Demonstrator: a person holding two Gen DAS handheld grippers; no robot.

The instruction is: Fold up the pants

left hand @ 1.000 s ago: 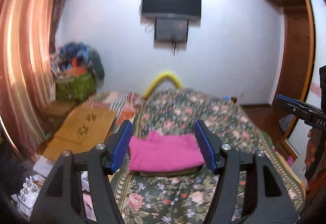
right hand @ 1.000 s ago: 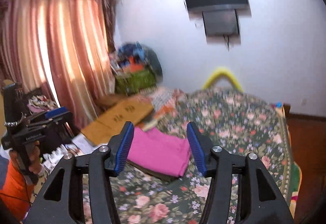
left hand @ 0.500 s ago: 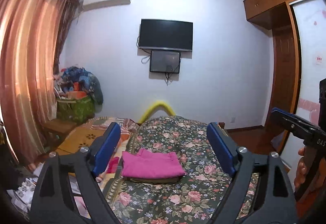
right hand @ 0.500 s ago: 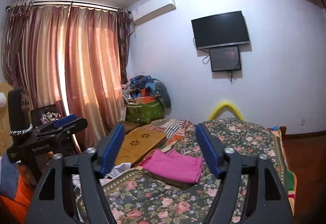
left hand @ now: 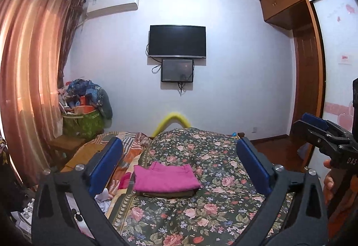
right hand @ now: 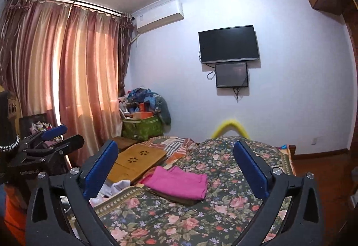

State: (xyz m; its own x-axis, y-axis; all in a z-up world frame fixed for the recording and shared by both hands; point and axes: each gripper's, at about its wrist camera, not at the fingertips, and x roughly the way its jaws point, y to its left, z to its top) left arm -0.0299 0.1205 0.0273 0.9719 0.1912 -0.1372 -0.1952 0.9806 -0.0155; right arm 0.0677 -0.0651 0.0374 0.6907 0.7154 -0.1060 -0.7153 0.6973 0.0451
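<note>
Both hand-held grippers, left (left hand: 179, 162) and right (right hand: 175, 164), have drawn back, jaws just opened wide and empty, folded pink pants (left hand: 166, 176) at twelve o'clock, long axis crosswise, equally near both.

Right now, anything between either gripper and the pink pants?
Nothing visible. The folded pink pants lie on a darker folded item on the floral bedspread, ahead of both the left gripper and right gripper; both are open and empty.

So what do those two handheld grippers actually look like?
Both match: the left gripper and right gripper have black plastic frames with triangular cut-outs, silver bolts at the pivots and long blue pads on the fingers. White lettering marks each black handle; an orange sleeve shows beside the left one.
</note>
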